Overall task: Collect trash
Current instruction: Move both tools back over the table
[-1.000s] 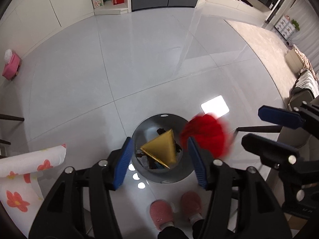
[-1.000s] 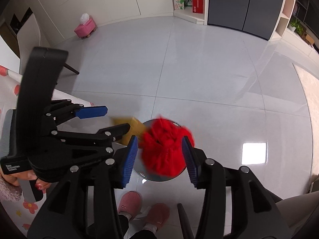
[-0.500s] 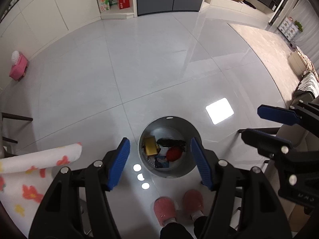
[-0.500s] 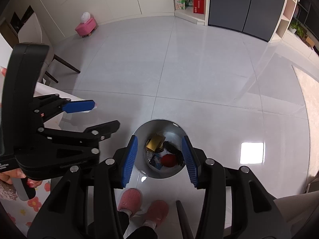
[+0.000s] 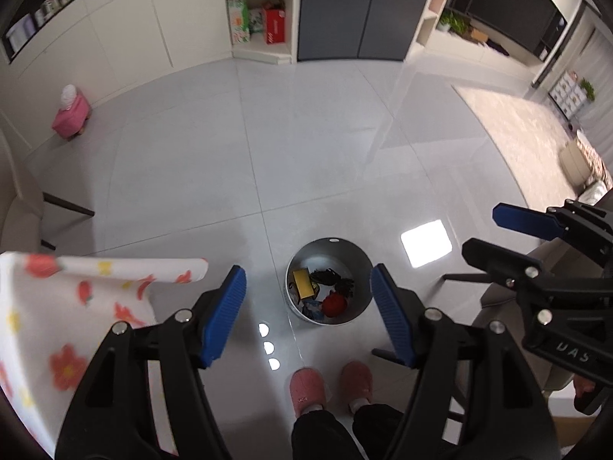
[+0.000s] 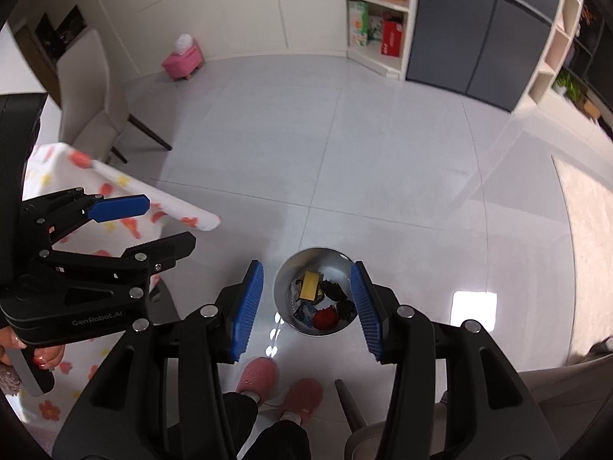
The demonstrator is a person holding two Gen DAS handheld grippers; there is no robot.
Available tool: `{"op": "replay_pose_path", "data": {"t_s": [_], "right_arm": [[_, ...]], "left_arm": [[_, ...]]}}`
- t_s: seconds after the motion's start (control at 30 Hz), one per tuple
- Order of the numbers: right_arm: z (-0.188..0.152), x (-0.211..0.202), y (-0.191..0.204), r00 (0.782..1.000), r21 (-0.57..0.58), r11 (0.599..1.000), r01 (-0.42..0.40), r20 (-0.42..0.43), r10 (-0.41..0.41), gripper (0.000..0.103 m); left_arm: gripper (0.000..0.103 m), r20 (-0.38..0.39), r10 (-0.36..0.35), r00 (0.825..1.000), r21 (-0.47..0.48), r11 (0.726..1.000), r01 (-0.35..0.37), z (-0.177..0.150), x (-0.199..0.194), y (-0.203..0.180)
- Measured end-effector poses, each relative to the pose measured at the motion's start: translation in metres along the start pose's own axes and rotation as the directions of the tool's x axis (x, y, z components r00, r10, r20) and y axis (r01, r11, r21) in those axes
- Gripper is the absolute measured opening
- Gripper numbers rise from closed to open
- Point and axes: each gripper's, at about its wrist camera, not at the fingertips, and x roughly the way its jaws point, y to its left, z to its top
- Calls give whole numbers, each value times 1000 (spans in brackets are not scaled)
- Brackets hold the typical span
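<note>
One round metal bin (image 5: 329,280) is standing on the pale tiled floor (image 5: 306,153), just beyond my pink slippers (image 5: 308,387), holding a gold wrapper (image 5: 301,283), a red ball (image 5: 332,304) and dark scraps. My left gripper (image 5: 308,306) is hanging above it, jaws opening with nothing between them. My right gripper (image 6: 306,303) is hanging alongside, fingers apart and gripping nothing. A flowered tablecloth (image 5: 57,306) is lying near left.

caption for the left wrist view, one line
Open left gripper above a metal bin holding trash.
</note>
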Motion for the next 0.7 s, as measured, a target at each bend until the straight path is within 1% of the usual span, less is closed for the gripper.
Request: {"op": "replay_pose_path", "data": {"t_s": [0.1, 0.23, 0.37, 0.5, 0.6, 0.7], "right_arm": [[8, -28, 19, 1000, -67, 998, -11, 23, 13, 46], [14, -57, 45, 998, -146, 989, -28, 48, 36, 46], [18, -79, 72, 995, -226, 972, -71, 58, 86, 46], [20, -96, 108, 986, -330, 936, -124, 62, 153, 46], [20, -104, 141, 976, -415, 893, -172, 54, 213, 46], [15, -113, 179, 962, -499, 838, -220, 33, 273, 46]], "left_arm": [[68, 29, 28, 999, -25, 999, -27, -4, -30, 2], [68, 70, 83, 994, -106, 992, -75, -18, -73, 10], [68, 97, 157, 983, -224, 966, -132, -39, -112, 23], [68, 118, 239, 964, -337, 923, -187, -67, -147, 37], [68, 118, 295, 948, -427, 877, -220, -91, -171, 50], [68, 108, 351, 930, -513, 821, -250, -119, -196, 65]]}}
